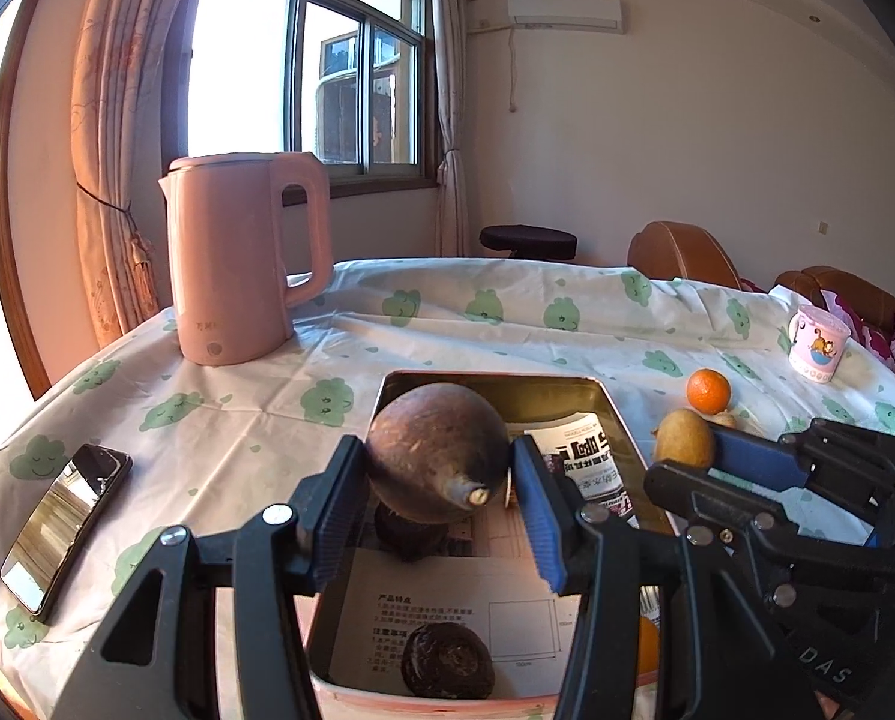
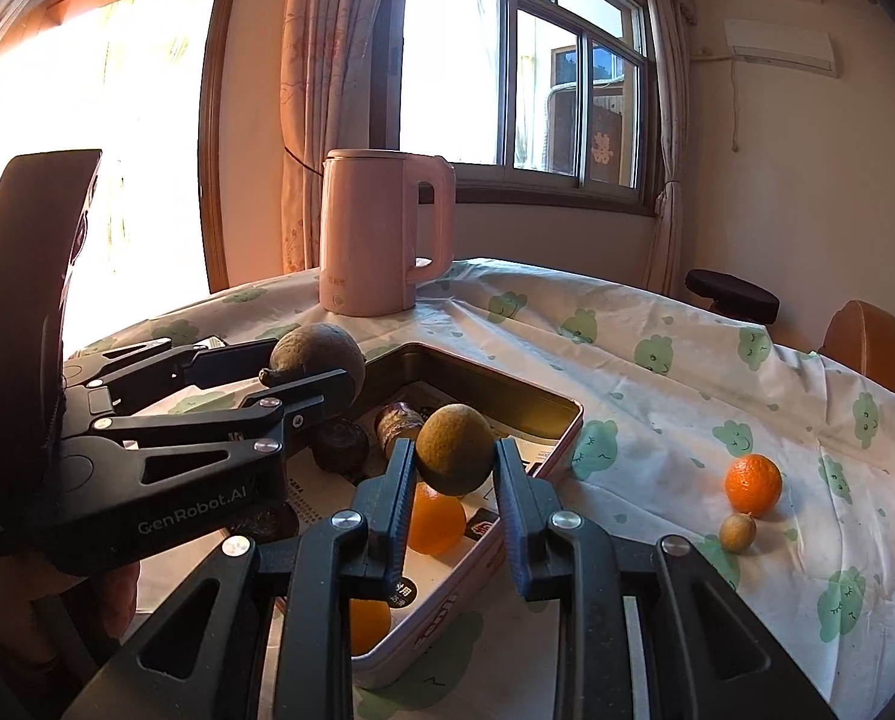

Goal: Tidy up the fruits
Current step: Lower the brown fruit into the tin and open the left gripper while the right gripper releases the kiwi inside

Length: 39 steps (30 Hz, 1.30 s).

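My left gripper (image 1: 438, 474) is shut on a large brown round fruit (image 1: 435, 450) with a stem nub, held over the metal tin (image 1: 618, 420). It also shows in the right wrist view (image 2: 318, 363). My right gripper (image 2: 454, 462) is shut on a small greenish-brown fruit (image 2: 454, 449), held above the tin's (image 2: 561, 420) near edge; the fruit also shows in the left wrist view (image 1: 684, 438). Inside the tin lie dark wrinkled fruits (image 1: 447, 663) (image 2: 340, 445) and oranges (image 2: 438, 519) on printed paper. An orange (image 2: 752, 483) (image 1: 708, 390) and a small brown fruit (image 2: 736, 533) lie on the tablecloth.
A pink kettle (image 1: 240, 258) (image 2: 381, 234) stands at the back of the table. A phone (image 1: 66, 525) lies at the left. A pink mug (image 1: 816, 345) stands at the far right. Brown chairs (image 1: 681, 255) and a black stool (image 1: 528, 240) stand behind the table.
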### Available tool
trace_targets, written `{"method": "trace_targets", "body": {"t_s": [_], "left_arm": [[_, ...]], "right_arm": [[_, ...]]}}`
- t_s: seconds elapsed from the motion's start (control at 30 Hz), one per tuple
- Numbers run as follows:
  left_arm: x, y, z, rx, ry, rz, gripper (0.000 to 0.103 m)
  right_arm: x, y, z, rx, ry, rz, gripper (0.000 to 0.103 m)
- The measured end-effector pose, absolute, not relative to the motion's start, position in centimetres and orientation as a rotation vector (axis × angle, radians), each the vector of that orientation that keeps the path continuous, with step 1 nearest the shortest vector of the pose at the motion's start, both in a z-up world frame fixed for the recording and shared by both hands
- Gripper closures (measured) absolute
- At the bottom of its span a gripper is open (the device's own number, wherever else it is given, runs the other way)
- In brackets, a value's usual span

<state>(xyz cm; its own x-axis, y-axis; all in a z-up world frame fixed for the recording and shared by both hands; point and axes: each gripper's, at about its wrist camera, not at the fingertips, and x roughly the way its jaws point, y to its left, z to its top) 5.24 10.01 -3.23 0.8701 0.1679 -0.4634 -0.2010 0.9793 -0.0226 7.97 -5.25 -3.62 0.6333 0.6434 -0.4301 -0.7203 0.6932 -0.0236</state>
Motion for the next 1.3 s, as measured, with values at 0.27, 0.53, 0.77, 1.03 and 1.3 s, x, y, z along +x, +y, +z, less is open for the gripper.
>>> {"method": "trace_targets", "body": {"t_s": [0.27, 0.53, 0.77, 1.03, 1.3], "left_arm": [[5.6, 10.6, -3.8, -0.090, 0.516, 0.181, 0.051], [5.9, 10.9, -4.1, -0.101, 0.537, 0.178, 0.051], [6.1, 11.0, -4.2, -0.105, 0.552, 0.173, 0.051], [6.5, 11.1, -4.6, -0.099, 0.583, 0.163, 0.051], [6.8, 10.9, -4.7, -0.090, 0.604, 0.160, 0.051]], "right_arm": [[8.3, -4.6, -3.9, -0.212, 0.442, 0.788, 0.075], [8.7, -4.3, -4.1, -0.211, 0.464, 0.799, 0.075], [9.1, -3.5, -4.5, -0.240, 0.497, 0.817, 0.075], [9.3, -2.8, -5.0, -0.264, 0.541, 0.819, 0.075], [9.5, -2.4, -5.3, -0.284, 0.576, 0.820, 0.075]]}}
